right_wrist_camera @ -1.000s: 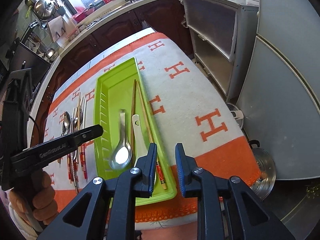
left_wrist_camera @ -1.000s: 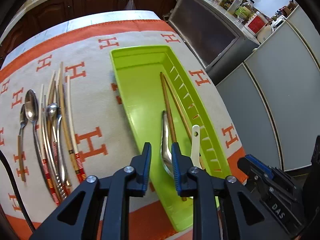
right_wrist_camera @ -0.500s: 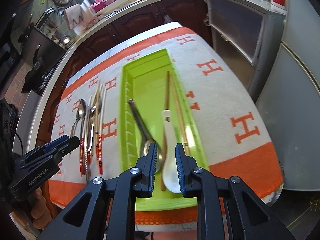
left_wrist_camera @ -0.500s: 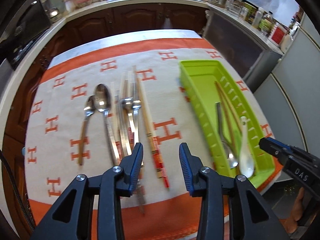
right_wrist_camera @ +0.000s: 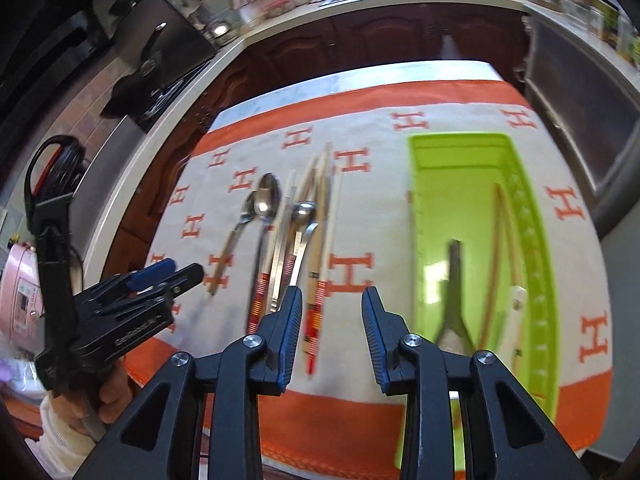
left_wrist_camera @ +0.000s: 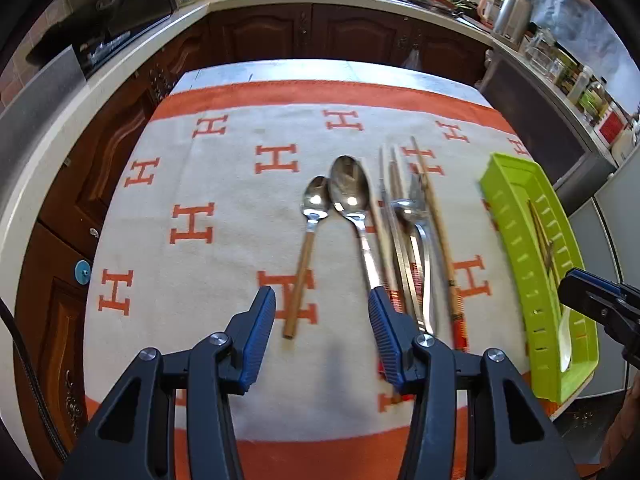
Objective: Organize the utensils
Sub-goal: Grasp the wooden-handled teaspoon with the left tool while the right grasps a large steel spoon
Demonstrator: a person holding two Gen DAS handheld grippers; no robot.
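Black grippers (left_wrist_camera: pixel 322 310), blue ribbed pads (left_wrist_camera: pixel 260 334), perhaps cream sleeve (right_wrist_camera: pixel 60 436)

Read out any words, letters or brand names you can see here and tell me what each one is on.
"H": repeated orange letters woven across the tablecloth.
"GenRobot.AI": pale lettering on the side of the left gripper, slightly blurred but legible.
Labels on the bottles and jars along the counter: too small to read.
The pink appliance has a panel with markings: too small to read.

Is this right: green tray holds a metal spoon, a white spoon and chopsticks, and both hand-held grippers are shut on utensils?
Not quite. The tray contents are right, but the left hand-held gripper and right hand-held gripper are open, jaws just widened, nothing between them. Both wrist views show it.
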